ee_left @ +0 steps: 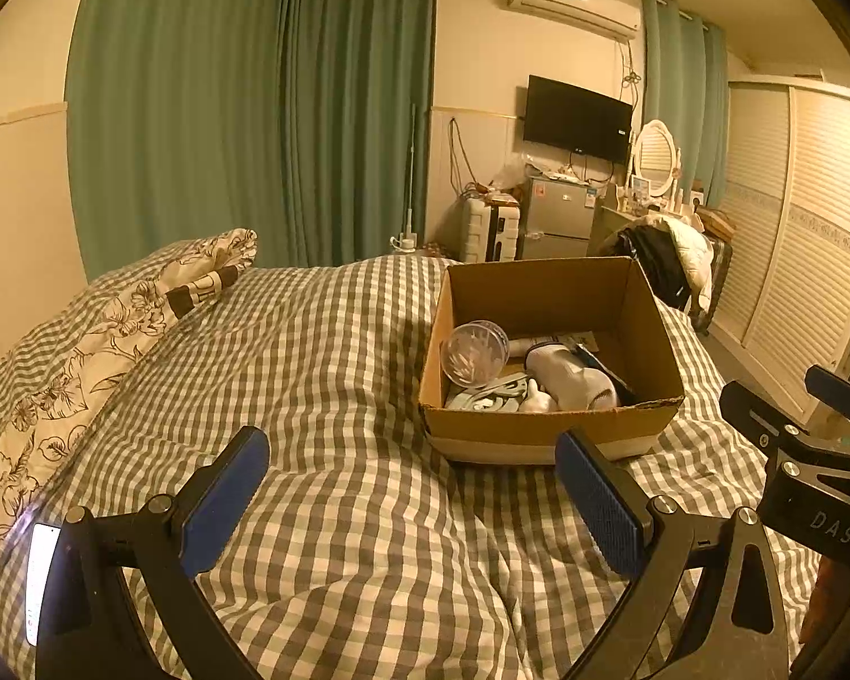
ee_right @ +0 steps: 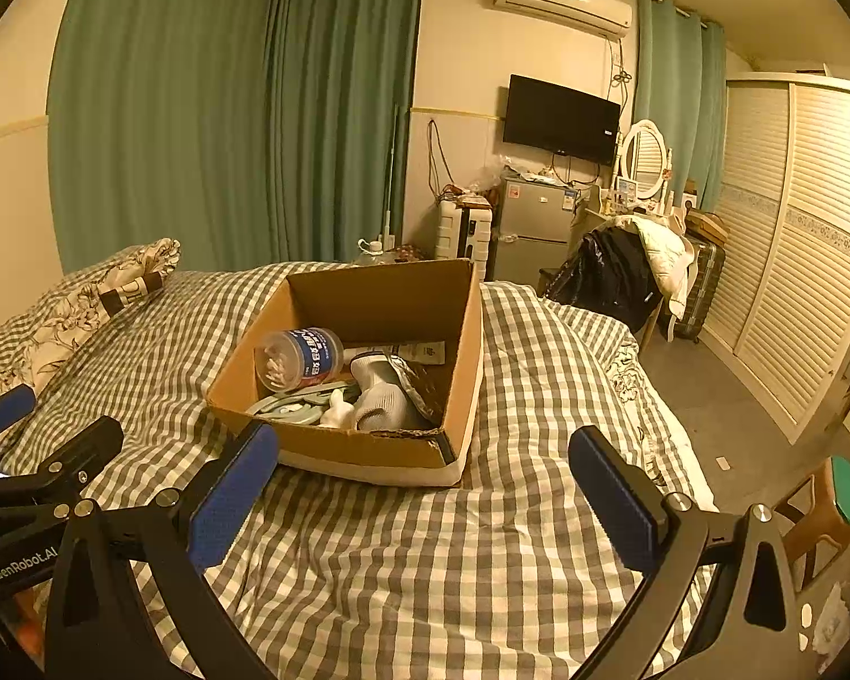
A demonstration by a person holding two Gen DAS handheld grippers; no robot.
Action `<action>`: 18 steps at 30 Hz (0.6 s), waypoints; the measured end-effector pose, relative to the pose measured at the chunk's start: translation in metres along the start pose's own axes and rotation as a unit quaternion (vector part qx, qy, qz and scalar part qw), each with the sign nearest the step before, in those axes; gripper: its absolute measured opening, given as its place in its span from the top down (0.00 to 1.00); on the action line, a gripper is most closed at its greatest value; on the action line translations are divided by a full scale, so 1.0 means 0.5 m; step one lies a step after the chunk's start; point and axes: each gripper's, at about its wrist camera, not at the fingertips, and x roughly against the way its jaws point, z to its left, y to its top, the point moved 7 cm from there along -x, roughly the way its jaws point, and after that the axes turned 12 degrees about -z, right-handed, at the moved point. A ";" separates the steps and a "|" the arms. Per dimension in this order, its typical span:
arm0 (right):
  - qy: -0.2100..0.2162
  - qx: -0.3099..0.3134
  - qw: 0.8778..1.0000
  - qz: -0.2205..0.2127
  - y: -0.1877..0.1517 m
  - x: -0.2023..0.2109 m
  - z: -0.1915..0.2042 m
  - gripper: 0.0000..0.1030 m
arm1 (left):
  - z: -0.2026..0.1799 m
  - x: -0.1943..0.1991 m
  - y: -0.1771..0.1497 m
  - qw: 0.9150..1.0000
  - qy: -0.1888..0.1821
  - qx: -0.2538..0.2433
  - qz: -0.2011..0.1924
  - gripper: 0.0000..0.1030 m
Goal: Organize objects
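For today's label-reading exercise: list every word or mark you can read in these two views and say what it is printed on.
"DAS": on the right hand-held gripper body, left wrist view.
"GenRobot.AI": on the left hand-held gripper body, right wrist view.
Blue label on the cotton swab jar: too blurred to read.
Stickers on the fridge: too small.

Ahead of both grippers, a brown matt cardboard box (ee_right: 368, 447) sits on soft, rumpled grey-checked cloth bedding (ee_left: 340, 351); inside it a clear glossy plastic jar (ee_right: 297, 360) lies beside a white knitted sock (ee_right: 377, 396).
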 end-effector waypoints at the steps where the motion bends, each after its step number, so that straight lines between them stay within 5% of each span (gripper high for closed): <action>1: 0.000 0.001 1.000 0.000 -0.001 0.000 0.000 0.00 | 0.000 0.000 0.000 1.000 0.000 0.000 0.000 0.00; 18: -0.004 0.011 1.000 0.005 -0.011 -0.002 0.000 0.00 | 0.006 0.003 0.001 1.000 0.011 0.001 -0.003 0.00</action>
